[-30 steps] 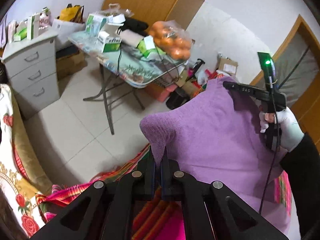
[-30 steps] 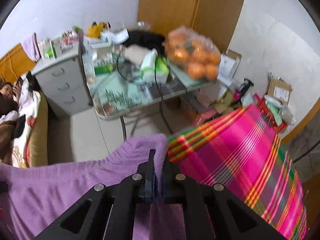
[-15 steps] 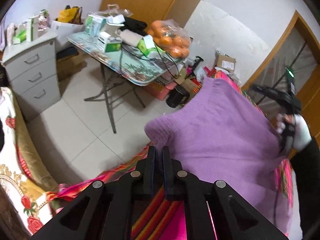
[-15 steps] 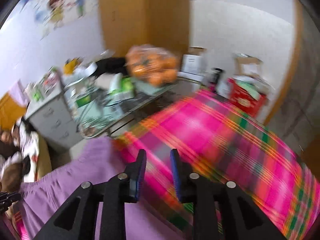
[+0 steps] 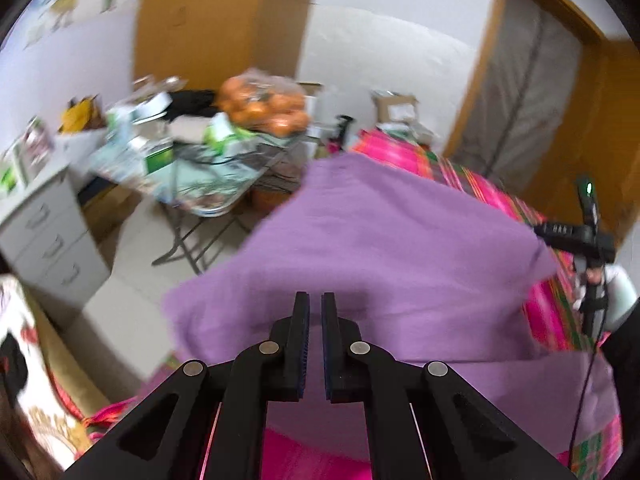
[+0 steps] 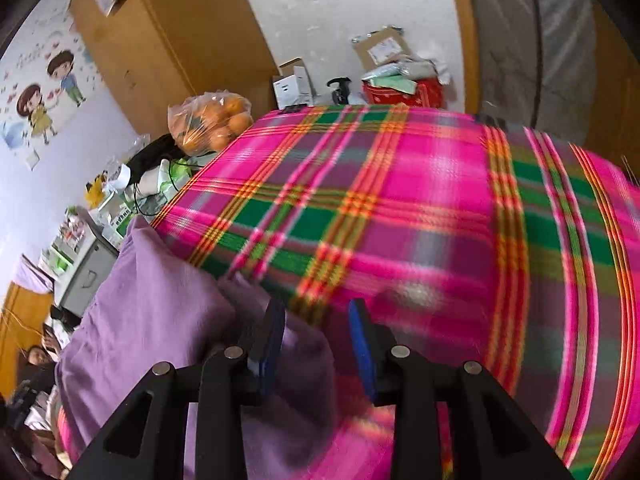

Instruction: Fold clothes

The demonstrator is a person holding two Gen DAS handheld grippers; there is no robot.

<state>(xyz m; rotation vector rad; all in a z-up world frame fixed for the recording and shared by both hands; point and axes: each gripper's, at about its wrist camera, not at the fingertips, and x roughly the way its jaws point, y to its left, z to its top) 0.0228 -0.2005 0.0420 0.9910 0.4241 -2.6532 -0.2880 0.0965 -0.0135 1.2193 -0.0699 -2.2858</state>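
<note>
A purple garment (image 5: 392, 256) lies folded over on the pink plaid blanket (image 6: 420, 208). In the left wrist view my left gripper (image 5: 315, 312) sits just above the garment's near edge, its jaws a narrow gap apart with nothing between them. The right gripper (image 5: 576, 236) shows at the garment's right side, held by a gloved hand. In the right wrist view my right gripper (image 6: 316, 320) is open over the blanket, with the garment (image 6: 160, 304) bunched beside and under its left finger (image 6: 268, 336).
A folding table (image 5: 208, 176) with boxes and a bag of oranges (image 5: 264, 104) stands beyond the bed. A grey drawer cabinet (image 5: 44, 236) is at the left. Cardboard boxes (image 6: 384, 48) and a red box sit by the far wall. A person (image 6: 36, 356) lies at far left.
Both grippers have let go of the purple garment, which has dropped folded onto the blanket. The right gripper opened first and swung out over the plaid blanket; the left jaws then parted slightly.
</note>
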